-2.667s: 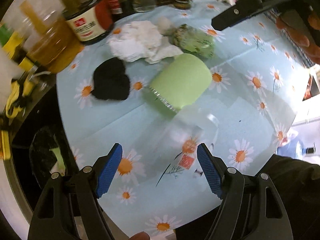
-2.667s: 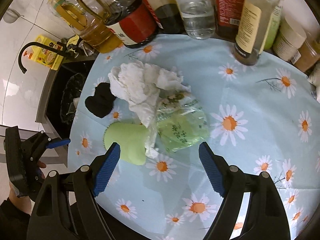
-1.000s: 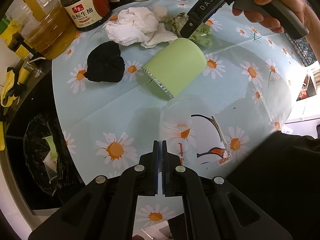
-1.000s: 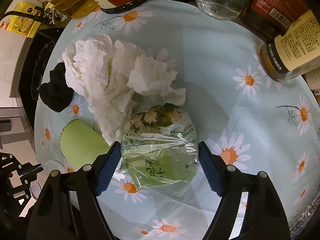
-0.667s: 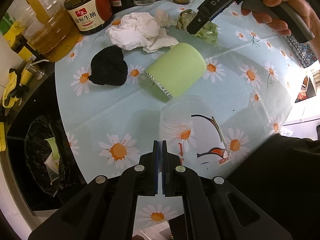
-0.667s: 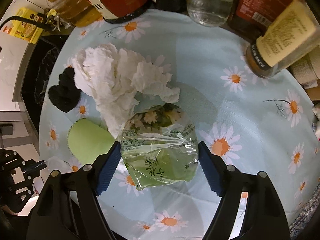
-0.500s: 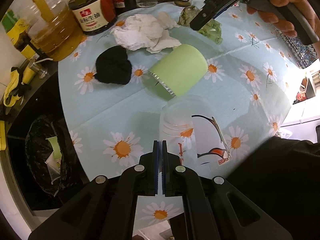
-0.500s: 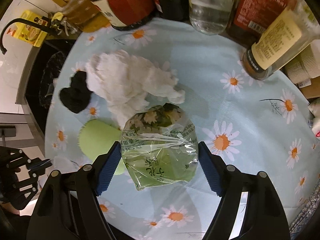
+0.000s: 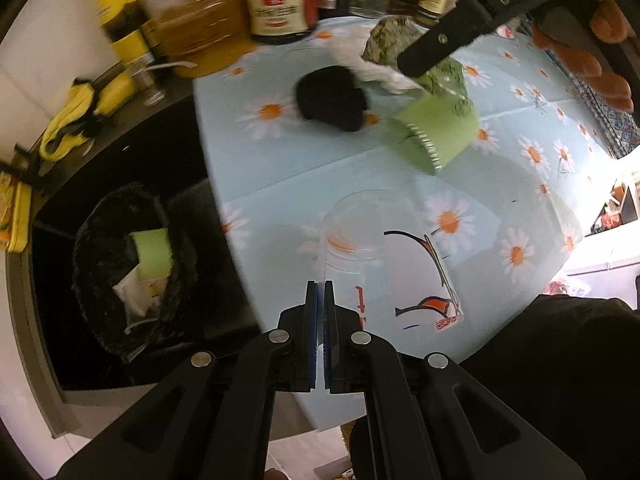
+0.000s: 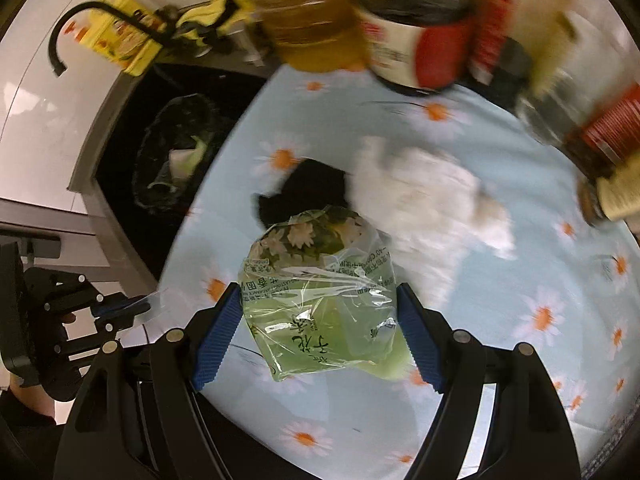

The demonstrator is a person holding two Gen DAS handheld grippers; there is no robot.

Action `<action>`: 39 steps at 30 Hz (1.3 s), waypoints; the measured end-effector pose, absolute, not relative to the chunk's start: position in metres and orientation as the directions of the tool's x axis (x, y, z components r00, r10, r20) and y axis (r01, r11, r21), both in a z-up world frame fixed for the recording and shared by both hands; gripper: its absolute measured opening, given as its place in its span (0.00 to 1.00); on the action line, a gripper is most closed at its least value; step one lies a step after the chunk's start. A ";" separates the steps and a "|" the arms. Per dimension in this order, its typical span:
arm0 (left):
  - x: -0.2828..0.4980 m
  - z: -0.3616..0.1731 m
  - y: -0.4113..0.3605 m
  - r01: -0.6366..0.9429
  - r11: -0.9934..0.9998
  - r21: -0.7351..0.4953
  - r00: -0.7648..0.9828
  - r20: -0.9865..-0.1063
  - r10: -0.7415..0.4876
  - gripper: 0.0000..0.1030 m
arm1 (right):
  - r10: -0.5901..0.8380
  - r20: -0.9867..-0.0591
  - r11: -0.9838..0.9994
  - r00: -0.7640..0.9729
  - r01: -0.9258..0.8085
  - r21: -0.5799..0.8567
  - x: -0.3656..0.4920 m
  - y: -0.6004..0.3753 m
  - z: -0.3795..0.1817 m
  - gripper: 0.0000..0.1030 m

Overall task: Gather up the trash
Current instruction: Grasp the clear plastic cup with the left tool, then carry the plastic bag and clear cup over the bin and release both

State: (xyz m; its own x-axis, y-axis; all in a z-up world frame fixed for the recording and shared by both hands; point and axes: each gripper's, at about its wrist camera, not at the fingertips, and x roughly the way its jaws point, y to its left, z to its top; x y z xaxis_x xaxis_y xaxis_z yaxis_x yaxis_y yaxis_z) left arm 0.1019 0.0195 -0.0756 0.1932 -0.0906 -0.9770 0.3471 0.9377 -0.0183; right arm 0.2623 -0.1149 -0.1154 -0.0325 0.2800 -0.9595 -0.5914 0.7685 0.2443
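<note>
My left gripper (image 9: pixel 321 292) is shut on the rim of a clear plastic cup (image 9: pixel 384 264) with a bird print, held over the table's left edge. My right gripper (image 10: pixel 320 320) is shut on a clear green crumpled wrapper (image 10: pixel 320 292), lifted above the table; the wrapper also shows in the left wrist view (image 9: pixel 416 52). On the daisy tablecloth (image 9: pixel 520 160) lie a green paper cup (image 9: pixel 440 132) on its side, a black wad (image 9: pixel 332 100) and crumpled white tissue (image 10: pixel 424 200). A black-lined trash bin (image 9: pixel 128 268) with trash in it stands below the table's left edge.
Oil and sauce bottles (image 9: pixel 248 20) crowd the back of the table. A yellow cloth (image 9: pixel 76 112) lies on the dark counter to the left. A faucet (image 10: pixel 68 24) shows at the upper left of the right wrist view.
Both grippers have swung left toward the bin, each with its item. The right gripper has lifted the wrapper off the table. The bin is now much more in view.
</note>
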 end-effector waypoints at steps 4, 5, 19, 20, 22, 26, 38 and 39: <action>0.099 -0.074 0.056 0.314 0.949 -0.017 0.203 -0.976 -0.084 0.01 | 0.284 -0.957 0.752 -0.052 -0.607 0.256 0.256 -0.076 -0.119 0.74; 0.099 -0.074 0.064 0.308 0.951 -0.018 0.204 -0.975 -0.084 0.01 | 0.285 -0.957 0.751 -0.055 -0.608 0.258 0.255 -0.069 -0.121 0.74; 0.107 -0.078 0.172 0.239 0.971 -0.016 0.224 -0.972 -0.071 0.01 | 0.289 -0.953 0.725 -0.090 -0.629 0.279 0.244 0.042 -0.135 0.74; 0.108 -0.079 0.179 0.232 0.973 -0.016 0.224 -0.972 -0.069 0.01 | 0.290 -0.952 0.722 -0.094 -0.632 0.282 0.243 0.050 -0.136 0.74; 0.109 -0.081 0.193 0.213 0.977 -0.011 0.224 -0.973 -0.059 0.01 | 0.292 -0.951 0.715 -0.106 -0.636 0.291 0.243 0.068 -0.138 0.74; 0.113 -0.085 0.218 0.182 0.983 -0.014 0.224 -0.973 -0.055 0.01 | 0.295 -0.947 0.697 -0.128 -0.649 0.305 0.245 0.099 -0.141 0.74; 0.146 -0.105 0.280 0.077 0.997 -0.015 0.214 -0.976 -0.031 0.01 | 0.306 -0.929 0.681 -0.207 -0.634 0.365 0.275 0.167 -0.158 0.74; 0.150 -0.108 0.283 0.073 0.997 -0.013 0.209 -0.977 -0.028 0.01 | 0.304 -0.928 0.679 -0.214 -0.635 0.369 0.278 0.171 -0.161 0.74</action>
State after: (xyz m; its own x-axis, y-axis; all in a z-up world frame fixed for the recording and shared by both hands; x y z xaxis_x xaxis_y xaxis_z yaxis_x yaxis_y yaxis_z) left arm 0.1505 0.2835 -0.1077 0.2094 -0.0281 -0.9774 0.0729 0.9973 -0.0131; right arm 0.2782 0.1709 -0.1613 -0.2143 0.3036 -0.9284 -0.6346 0.6793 0.3686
